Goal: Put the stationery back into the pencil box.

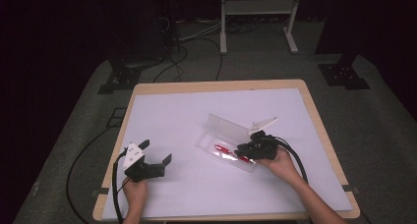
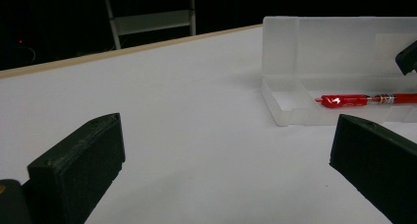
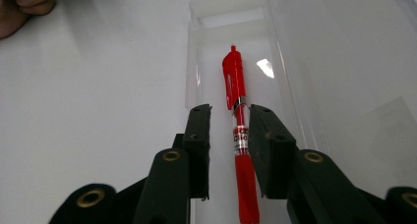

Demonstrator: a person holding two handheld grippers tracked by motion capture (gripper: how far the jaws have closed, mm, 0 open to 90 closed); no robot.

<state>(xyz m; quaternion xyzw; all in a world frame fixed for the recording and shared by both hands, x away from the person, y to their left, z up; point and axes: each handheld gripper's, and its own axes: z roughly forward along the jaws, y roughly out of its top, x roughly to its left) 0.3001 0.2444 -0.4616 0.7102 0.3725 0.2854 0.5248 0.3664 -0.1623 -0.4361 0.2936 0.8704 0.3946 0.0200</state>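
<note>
Standing at the person's side of the white table (image 1: 172, 204), an onlooker sees two hand-held grippers. Nearest, the left gripper (image 1: 156, 157) rests on the table near its left edge, jaws spread wide with nothing between them. Farther in and to the right, the right gripper (image 3: 230, 135) is poised over a clear plastic pencil case (image 1: 209, 144) whose lid stands open. A red pen (image 3: 237, 116) lies lengthwise on the case's floor. The right jaws stand slightly apart, one on each side of the pen's barrel, with a visible gap, so the pen looks released, not gripped. To finish well, the right hand probably should lift straight up, keeping the jaws clear of the pen and the case walls, so nothing shifts.
</note>
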